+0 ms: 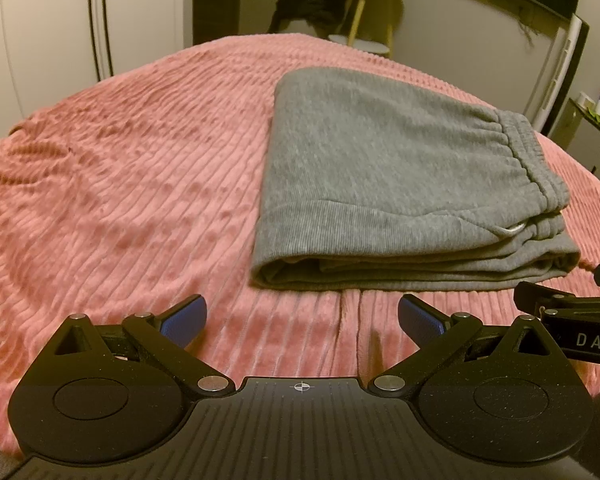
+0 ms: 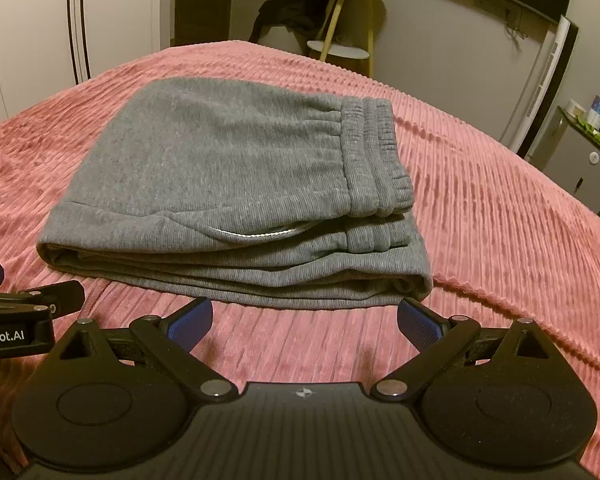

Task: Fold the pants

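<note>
Grey sweatpants [image 1: 384, 184] lie folded in a thick rectangular stack on the pink ribbed bedspread [image 1: 120, 200], waistband on the right. They also show in the right wrist view [image 2: 228, 184]. My left gripper [image 1: 302, 320] is open and empty, just short of the stack's near left corner. My right gripper [image 2: 305, 320] is open and empty, just short of the stack's near edge. Each gripper shows at the side of the other's view: the right one [image 1: 572, 312] and the left one [image 2: 24, 312].
A small round side table [image 2: 340, 20] with dark clothing draped beside it stands beyond the bed's far edge. White wardrobe doors [image 1: 52, 20] are on the left. A tall white appliance [image 2: 548, 76] and a low cabinet [image 2: 580, 160] stand at the right.
</note>
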